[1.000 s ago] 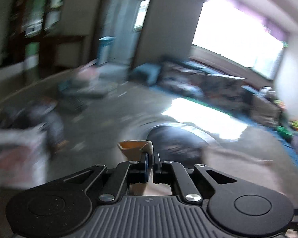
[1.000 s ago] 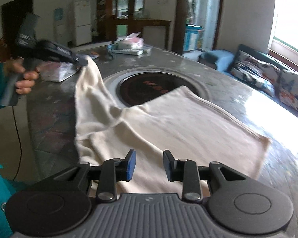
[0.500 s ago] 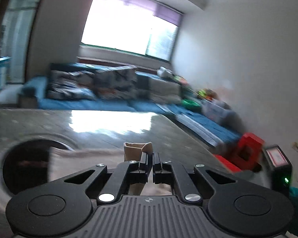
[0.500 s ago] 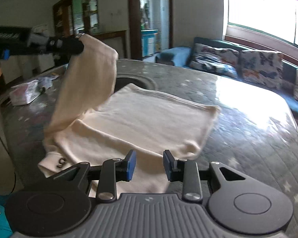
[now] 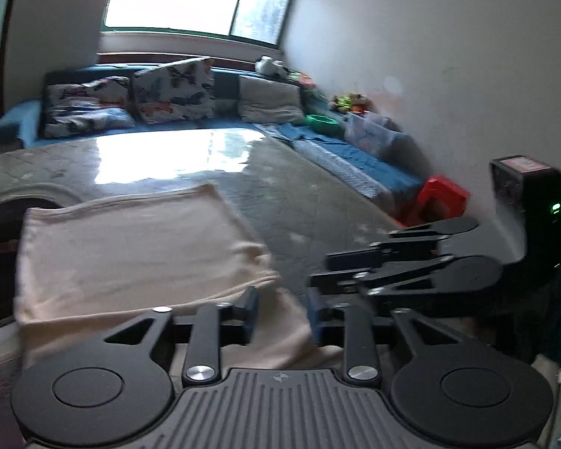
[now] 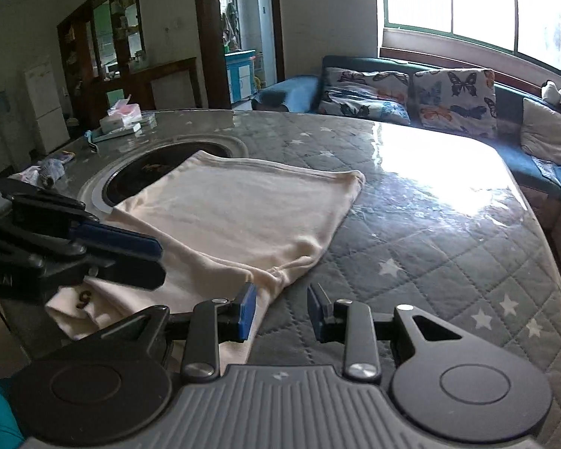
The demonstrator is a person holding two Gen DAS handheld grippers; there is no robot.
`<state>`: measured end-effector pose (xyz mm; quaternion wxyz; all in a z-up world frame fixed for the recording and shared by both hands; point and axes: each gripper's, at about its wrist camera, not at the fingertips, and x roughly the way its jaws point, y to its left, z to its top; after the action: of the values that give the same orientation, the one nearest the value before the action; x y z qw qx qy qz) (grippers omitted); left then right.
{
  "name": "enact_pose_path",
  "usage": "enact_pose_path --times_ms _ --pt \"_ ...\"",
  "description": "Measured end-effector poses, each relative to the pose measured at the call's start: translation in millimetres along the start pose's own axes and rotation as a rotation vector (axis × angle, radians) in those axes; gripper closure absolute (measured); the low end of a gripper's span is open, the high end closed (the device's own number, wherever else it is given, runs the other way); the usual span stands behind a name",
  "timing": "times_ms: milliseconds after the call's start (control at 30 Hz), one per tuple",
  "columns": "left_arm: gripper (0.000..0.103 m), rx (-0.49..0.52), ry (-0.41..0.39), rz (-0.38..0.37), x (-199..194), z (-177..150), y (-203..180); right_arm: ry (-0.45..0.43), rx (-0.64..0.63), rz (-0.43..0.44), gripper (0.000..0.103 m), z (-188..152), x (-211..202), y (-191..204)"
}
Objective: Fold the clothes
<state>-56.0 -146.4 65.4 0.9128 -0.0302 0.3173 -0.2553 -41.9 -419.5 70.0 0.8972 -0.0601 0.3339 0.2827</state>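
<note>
Both pairs of fingers stand apart and hold nothing: the left gripper point(image 5: 280, 316) hangs over the near edge of the shirt point(image 6: 239, 217), and the right gripper point(image 6: 280, 312) sits just off the shirt's near right corner, one finger over cloth, one over the table point(image 6: 430, 247). The shirt lies folded on the table, its far left part over the round burner point(image 6: 146, 172).

The risk, I judge, is the loose bunch at that near corner. A pinch there may catch one layer only, and the fold would slide open. The shirt's near edge lies by the table edge, so a tug that way could drag it off.
</note>
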Motion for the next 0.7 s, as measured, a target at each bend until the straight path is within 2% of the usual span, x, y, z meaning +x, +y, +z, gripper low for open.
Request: enact_pose_path --times_ms 167,300,500,533,700 --pt "0.072 -0.036 0.019 0.146 -16 -14 46 0.016 -0.029 0.041 0.074 6 13 15" --pt "0.072 -0.093 0.046 0.231 -27 -26 82 0.027 -0.041 0.05 0.074 10 29 23" --pt "0.07 -0.152 0.09 0.29 -32 -42 115 0.051 -0.08 0.04 0.076 13 51 31" --pt "0.069 -0.155 0.091 0.29 -32 -42 118 0.063 -0.093 0.03 0.079 13 55 31" --pt "0.072 -0.134 0.052 0.278 -40 -31 113 0.048 -0.116 0.008 0.081 16 46 33"
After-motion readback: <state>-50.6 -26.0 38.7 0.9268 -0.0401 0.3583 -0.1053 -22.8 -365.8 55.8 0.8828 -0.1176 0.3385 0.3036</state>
